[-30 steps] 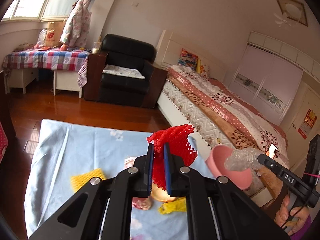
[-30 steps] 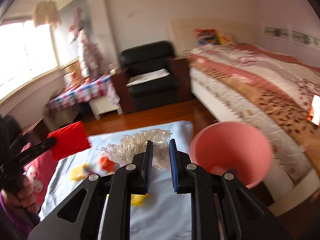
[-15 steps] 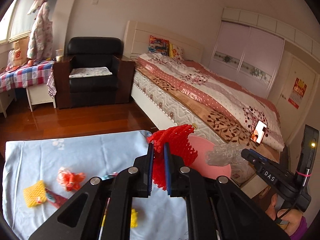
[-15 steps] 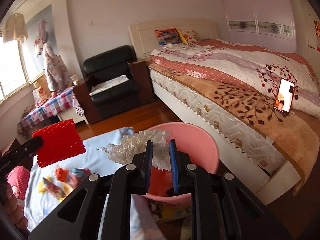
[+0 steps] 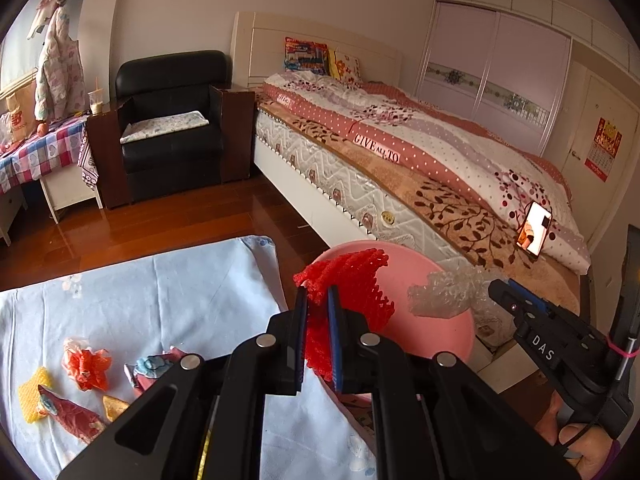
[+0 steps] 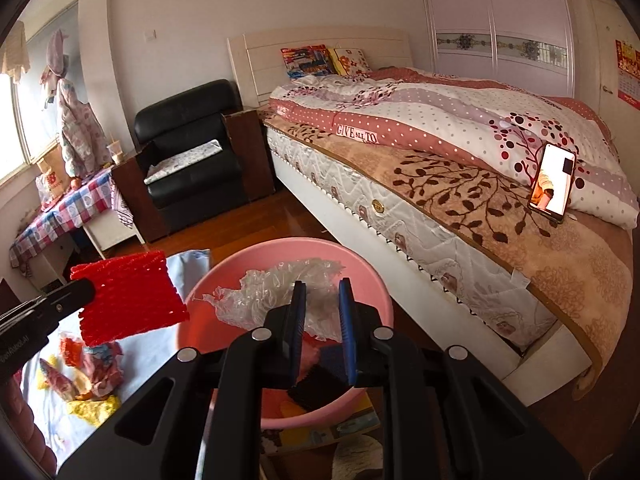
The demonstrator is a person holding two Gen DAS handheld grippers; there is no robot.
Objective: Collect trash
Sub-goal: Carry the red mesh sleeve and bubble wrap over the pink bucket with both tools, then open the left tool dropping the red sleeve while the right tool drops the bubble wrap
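Tabletop [image 5: 168,304], pale blue floral cloth: yellow foam net [image 5: 34,394], orange crumpled wrapper [image 5: 86,368] and patterned paper scraps [image 5: 72,414] lying loose at its left. Left gripper [image 5: 318,300]: fingers closed on a red foam net [image 5: 348,292], held at the near rim of the basin. Pink basin [image 6: 236,272], beside the tabletop's right edge, dark scrap inside. Right gripper [image 6: 322,292]: fingers clamped on clear crumpled plastic [image 6: 280,288], held above the basin's opening. Bed [image 6: 460,184] behind, phone [image 6: 552,182] propped on it.

Black hand-held gripper [image 5: 318,334], blue finger pads [image 5: 335,340], silver screws, white "DAS" lettering, purple sleeve
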